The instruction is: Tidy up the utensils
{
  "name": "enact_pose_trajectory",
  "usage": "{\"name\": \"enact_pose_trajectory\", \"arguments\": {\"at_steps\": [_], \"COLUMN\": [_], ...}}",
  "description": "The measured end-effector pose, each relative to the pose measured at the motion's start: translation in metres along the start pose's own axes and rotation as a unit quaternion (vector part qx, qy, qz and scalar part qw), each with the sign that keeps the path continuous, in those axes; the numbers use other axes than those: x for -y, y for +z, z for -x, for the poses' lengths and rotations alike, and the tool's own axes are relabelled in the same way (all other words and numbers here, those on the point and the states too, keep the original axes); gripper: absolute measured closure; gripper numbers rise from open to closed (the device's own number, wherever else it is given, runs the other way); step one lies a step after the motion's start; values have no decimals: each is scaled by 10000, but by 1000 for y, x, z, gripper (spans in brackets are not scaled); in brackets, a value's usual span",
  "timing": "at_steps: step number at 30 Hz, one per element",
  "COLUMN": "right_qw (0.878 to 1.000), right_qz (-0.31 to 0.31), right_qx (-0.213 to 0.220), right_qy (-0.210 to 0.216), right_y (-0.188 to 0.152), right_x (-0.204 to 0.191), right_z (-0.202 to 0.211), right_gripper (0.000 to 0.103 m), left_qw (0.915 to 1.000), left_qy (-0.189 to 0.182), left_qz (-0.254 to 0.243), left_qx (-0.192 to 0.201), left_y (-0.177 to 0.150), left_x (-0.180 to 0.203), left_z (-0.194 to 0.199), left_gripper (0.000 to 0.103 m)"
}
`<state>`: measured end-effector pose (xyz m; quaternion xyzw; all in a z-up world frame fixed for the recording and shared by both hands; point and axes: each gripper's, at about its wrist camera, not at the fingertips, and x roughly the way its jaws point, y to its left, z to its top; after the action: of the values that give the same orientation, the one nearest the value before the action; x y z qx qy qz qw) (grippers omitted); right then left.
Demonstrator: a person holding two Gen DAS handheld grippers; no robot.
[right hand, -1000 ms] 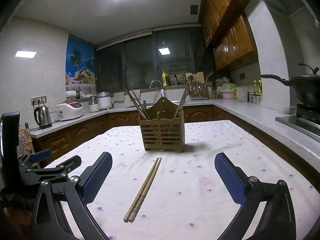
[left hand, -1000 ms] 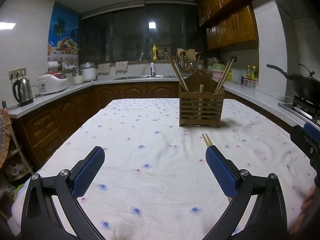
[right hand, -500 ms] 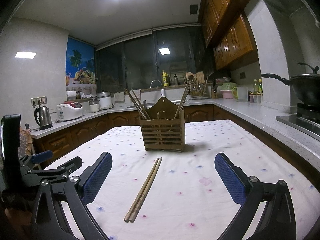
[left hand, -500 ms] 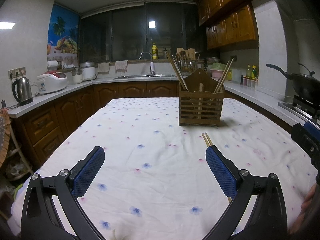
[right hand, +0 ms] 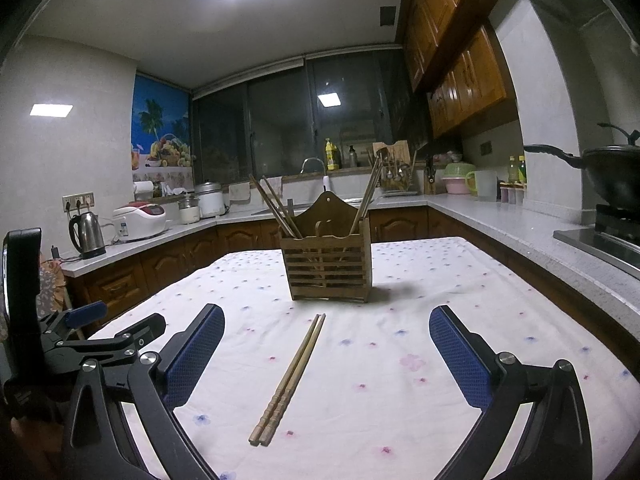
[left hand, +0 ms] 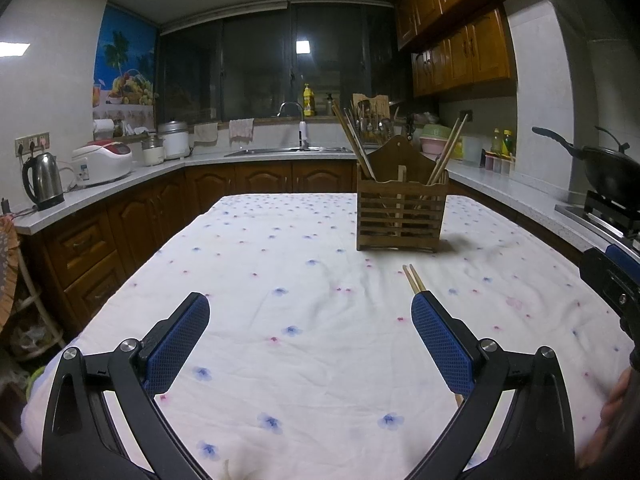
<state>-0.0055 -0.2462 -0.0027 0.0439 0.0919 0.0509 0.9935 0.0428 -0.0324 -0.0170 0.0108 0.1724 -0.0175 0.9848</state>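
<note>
While both grippers hang idle, the loose chopsticks (right hand: pixel 290 376) lie flat on the cloth-covered worktop (right hand: pixel 420 344), a touching pair, lower centre of the right wrist frame, running diagonally with thin tips toward the wooden holder (right hand: pixel 326 266) and thick ends nearest the camera. Holder stands upright at frame centre, beyond the pair and apart from it, already carrying other chopsticks leaning out left and right. Right gripper (right hand: pixel 326 354) spread wide, nothing between the fingers, the pair lying roughly on its centreline. Left gripper (left hand: pixel 310 338) also spread wide and empty; in its view only the chopstick tips (left hand: pixel 414 278) show above its right-side pad, rest hidden. The left gripper shows at the left edge of the right wrist frame too. Judgement: chopsticks look light, stiff, thin and smooth, likely to roll or scissor apart when pinched, and lying flush on soft cloth leaves little room to get under. Best hold probably across both sticks at mid-length or slightly toward the thick ends, closing square so they stay together, then tilt thin ends down into a holder compartment.
</note>
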Motion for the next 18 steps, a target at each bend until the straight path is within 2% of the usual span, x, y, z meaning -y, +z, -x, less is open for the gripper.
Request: {"name": "enact_pose_trajectory", "arguments": {"at_steps": [18], "right_qw": [10000], "right_qz": [-26], "right_qx": [-56], "right_qy": [-9], "right_y": [-1], "right_x": [-5], "right_z": [0], "right_gripper": [0], "left_qw": [9999], "left_qy": [-68], "left_qz": [67], "left_qx": [-103], "left_y": [0], "left_x": [-4], "left_z": [-6], "left_gripper": [0]}}
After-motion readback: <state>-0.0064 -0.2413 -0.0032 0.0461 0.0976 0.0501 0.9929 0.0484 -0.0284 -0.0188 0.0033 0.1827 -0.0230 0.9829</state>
